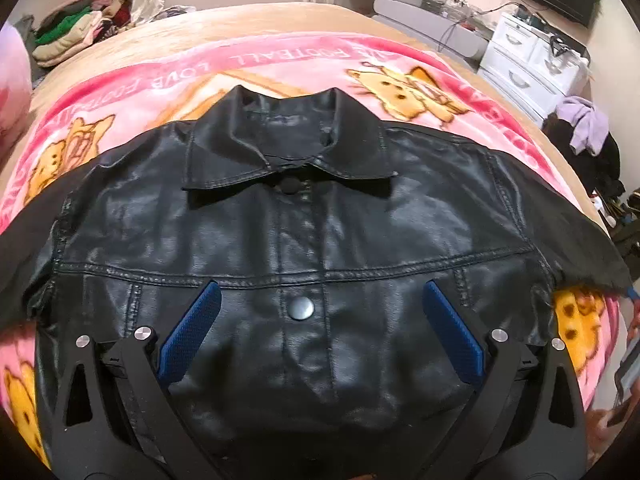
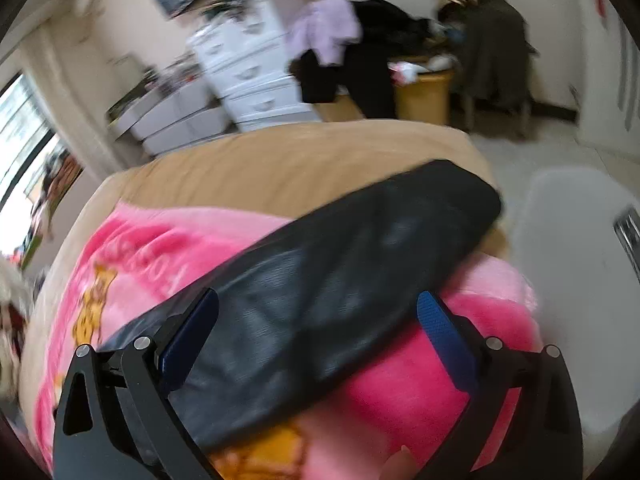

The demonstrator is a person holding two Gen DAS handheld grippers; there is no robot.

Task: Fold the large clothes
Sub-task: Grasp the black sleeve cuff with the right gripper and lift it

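Observation:
A black leather jacket lies flat and front up on a pink cartoon blanket, collar away from me, both sleeves spread out to the sides. My left gripper is open, hovering over the jacket's chest with a snap button between its blue pads. In the right wrist view, my right gripper is open above the jacket's right sleeve, which runs diagonally toward the bed's edge. The view is blurred.
The blanket covers a tan bedspread. A clothes pile sits at the bed's far left. White drawers and a clothes-draped chair stand beside the bed. A yellow bin is on the floor.

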